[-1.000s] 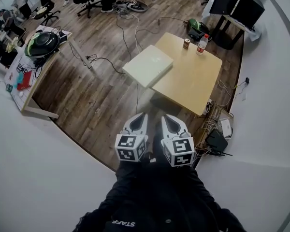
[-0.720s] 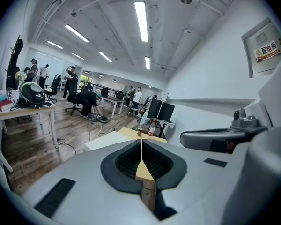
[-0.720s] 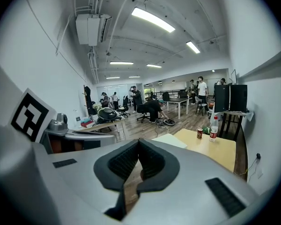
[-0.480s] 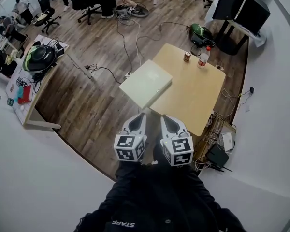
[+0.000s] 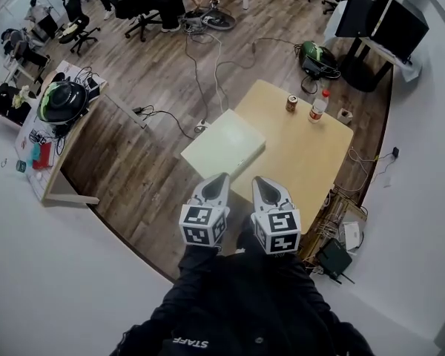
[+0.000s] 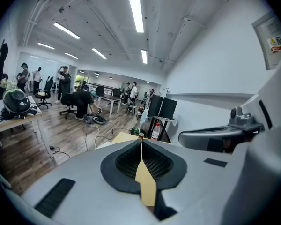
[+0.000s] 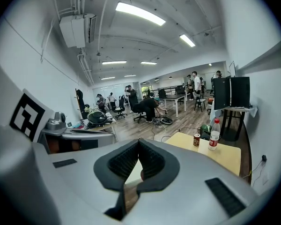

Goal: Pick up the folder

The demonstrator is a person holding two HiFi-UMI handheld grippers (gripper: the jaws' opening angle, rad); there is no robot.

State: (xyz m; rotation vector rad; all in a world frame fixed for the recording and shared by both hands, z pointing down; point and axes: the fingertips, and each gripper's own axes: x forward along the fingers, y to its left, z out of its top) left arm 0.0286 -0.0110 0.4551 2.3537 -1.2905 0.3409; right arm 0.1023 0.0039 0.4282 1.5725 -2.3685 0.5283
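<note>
Ahead of the fingertips of the left gripper (image 5: 218, 178) and right gripper (image 5: 262, 182), held side by side: folder (image 5: 224, 144), on the table's (image 5: 311, 165) left corner, overhanging its edge. Farther ahead, right of the fingers, on the table's far side: can (image 5: 291, 103) beside bottle (image 5: 318, 107). Far left of the fingers: helmet (image 5: 61, 101) on desk (image 5: 53, 188).

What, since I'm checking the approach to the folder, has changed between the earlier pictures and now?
The person has walked toward the table; the folder now lies just ahead of the left claw and right claw. Nothing was grasped. Both claws stay shut, side by side; folder, can and bottle unmoved.
</note>
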